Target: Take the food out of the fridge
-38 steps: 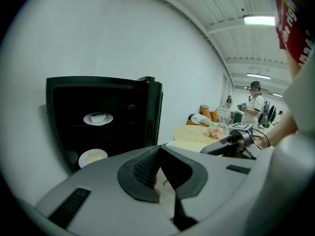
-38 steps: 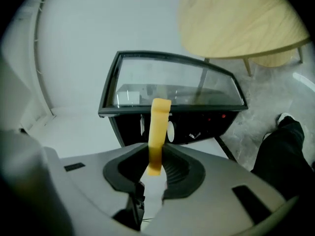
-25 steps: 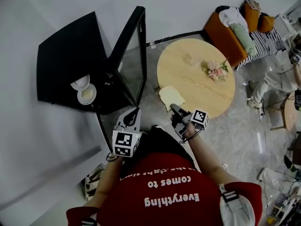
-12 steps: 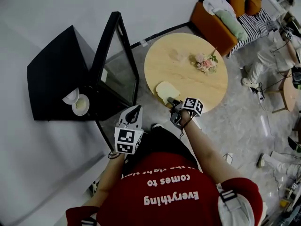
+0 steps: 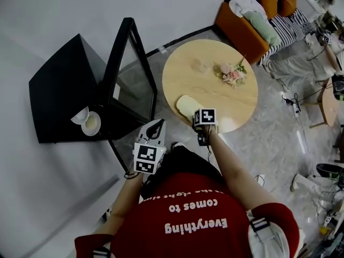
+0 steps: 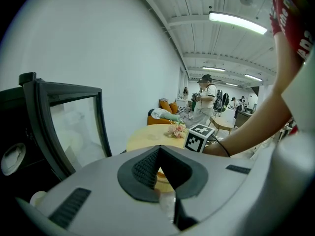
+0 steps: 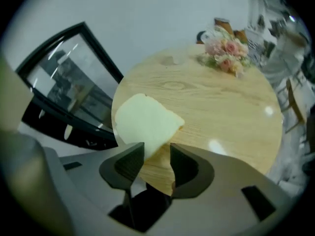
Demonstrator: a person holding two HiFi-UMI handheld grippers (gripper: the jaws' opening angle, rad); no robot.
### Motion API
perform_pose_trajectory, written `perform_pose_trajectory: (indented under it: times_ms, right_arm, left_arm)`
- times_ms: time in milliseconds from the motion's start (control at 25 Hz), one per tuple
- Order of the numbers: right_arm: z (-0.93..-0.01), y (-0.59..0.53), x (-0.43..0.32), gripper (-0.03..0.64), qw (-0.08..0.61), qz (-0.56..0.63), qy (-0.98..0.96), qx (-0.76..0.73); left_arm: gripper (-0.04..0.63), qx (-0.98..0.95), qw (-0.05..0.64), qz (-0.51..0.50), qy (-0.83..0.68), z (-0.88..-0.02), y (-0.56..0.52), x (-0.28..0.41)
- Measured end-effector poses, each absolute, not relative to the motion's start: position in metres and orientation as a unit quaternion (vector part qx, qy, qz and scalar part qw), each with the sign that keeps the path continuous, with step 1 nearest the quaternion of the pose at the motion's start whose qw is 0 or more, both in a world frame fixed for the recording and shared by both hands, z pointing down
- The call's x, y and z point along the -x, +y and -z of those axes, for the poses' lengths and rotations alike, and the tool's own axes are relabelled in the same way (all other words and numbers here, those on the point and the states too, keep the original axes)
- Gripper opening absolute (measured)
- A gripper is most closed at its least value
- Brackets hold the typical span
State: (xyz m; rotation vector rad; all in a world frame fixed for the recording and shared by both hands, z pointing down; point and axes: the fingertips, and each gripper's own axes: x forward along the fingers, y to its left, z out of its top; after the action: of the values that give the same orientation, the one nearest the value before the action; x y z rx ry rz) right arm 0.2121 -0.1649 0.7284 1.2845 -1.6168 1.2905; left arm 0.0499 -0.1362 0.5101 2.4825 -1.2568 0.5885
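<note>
A pale slice of bread [image 5: 187,104] [image 7: 145,121] lies flat on the round wooden table [image 5: 215,93] [image 7: 221,107], near its edge. My right gripper [image 5: 196,127] [image 7: 156,151] points down at the slice's near edge. Its jaws are opening: the left pad overlaps the bread's edge and bare wood shows in the gap. My left gripper [image 5: 156,126] [image 6: 158,150] is shut on nothing, held level by the fridge. The black fridge [image 5: 59,85] stands open, its glass door [image 5: 129,74] [image 6: 74,127] swung out. Inside sit a bowl of food [image 5: 91,123] and a white bowl [image 5: 79,115] [image 6: 12,157].
A bunch of pink flowers [image 5: 230,73] [image 7: 225,50] lies on the table's far side. An orange sofa [image 5: 247,23] with cushions stands beyond it. Other people and cables are at the right edge. A white wall runs behind the fridge.
The right gripper has tipped downward and rolled, lowering the bread flat onto the table, and its jaws have parted. The left gripper has drifted a little sideways, still shut.
</note>
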Motion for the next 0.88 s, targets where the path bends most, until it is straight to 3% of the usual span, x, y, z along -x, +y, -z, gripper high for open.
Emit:
perform_pose_trajectory:
  times_ms: [280,320,400,440,640,880]
  right_arm:
    - [-0.695,-0.178,-0.218,0.161,0.472,-0.261,-0.669,-0.511]
    - [-0.681,-0.179,-0.217,0.146,0.476,-0.210,-0.676,-0.522]
    - [-0.651,-0.180,-0.207,0.030,0.460,-0.119,-0.697,-0.536]
    - [-0.638,-0.177,-0.199,0.019,0.444,-0.097,-0.714,-0.533]
    - [-0.603,-0.152,-0.154,0.011,0.341,-0.183,-0.790,-0.476]
    - [-0.596,-0.131,-0.123,0.011,0.352,-0.158,-0.817,-0.429]
  left_arm:
    - [0.000,-0.865,0.158,-0.208,-0.429,-0.519,-0.146,-0.054]
    - [0.000,-0.865,0.158,-0.206,-0.429,-0.518,-0.149,-0.055]
    - [0.000,-0.866,0.162,-0.202,-0.428,-0.515,-0.152,-0.058]
    - [0.000,-0.867,0.166,-0.200,-0.426,-0.515,-0.152,-0.059]
    - [0.000,-0.872,0.186,-0.197,-0.407,-0.519,-0.145,-0.071]
    - [0.000,-0.876,0.191,-0.195,-0.397,-0.518,-0.137,-0.076]
